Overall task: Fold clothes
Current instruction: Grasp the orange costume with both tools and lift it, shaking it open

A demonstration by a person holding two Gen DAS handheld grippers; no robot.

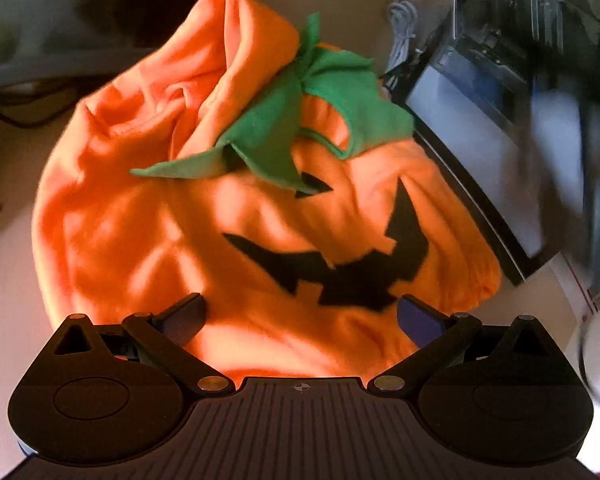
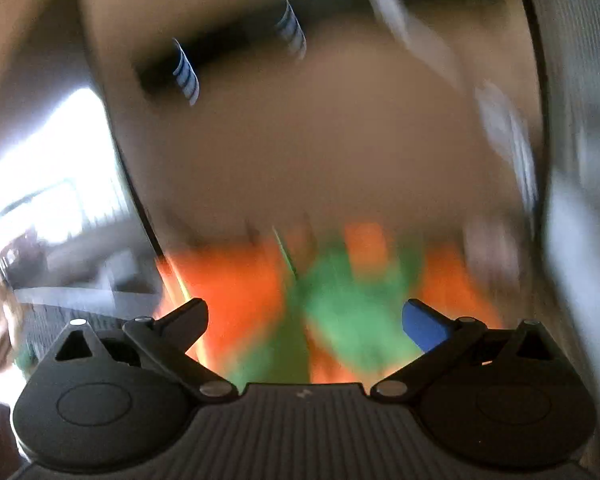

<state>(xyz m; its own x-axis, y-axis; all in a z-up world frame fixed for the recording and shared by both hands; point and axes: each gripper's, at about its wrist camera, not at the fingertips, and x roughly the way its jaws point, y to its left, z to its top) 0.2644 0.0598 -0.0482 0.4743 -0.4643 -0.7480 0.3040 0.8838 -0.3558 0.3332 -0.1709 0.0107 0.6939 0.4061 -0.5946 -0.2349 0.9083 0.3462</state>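
An orange pumpkin costume [image 1: 148, 232] with a green leaf collar [image 1: 296, 120] and a black jagged mouth [image 1: 340, 272] lies crumpled on a pale table [image 1: 4, 280]. My left gripper [image 1: 300, 316] hovers open just above its lower edge, with nothing between the fingers. The right wrist view is heavily blurred. In it, my right gripper [image 2: 304, 320] stands open above the orange costume [image 2: 236, 288] and its green collar [image 2: 348, 312], holding nothing.
A dark monitor [image 1: 500, 128] leans at the right of the costume, with white cables [image 1: 404, 28] behind it. Papers lie at the right edge [image 1: 584, 292]. Dark furniture stands at the back left [image 1: 60, 20].
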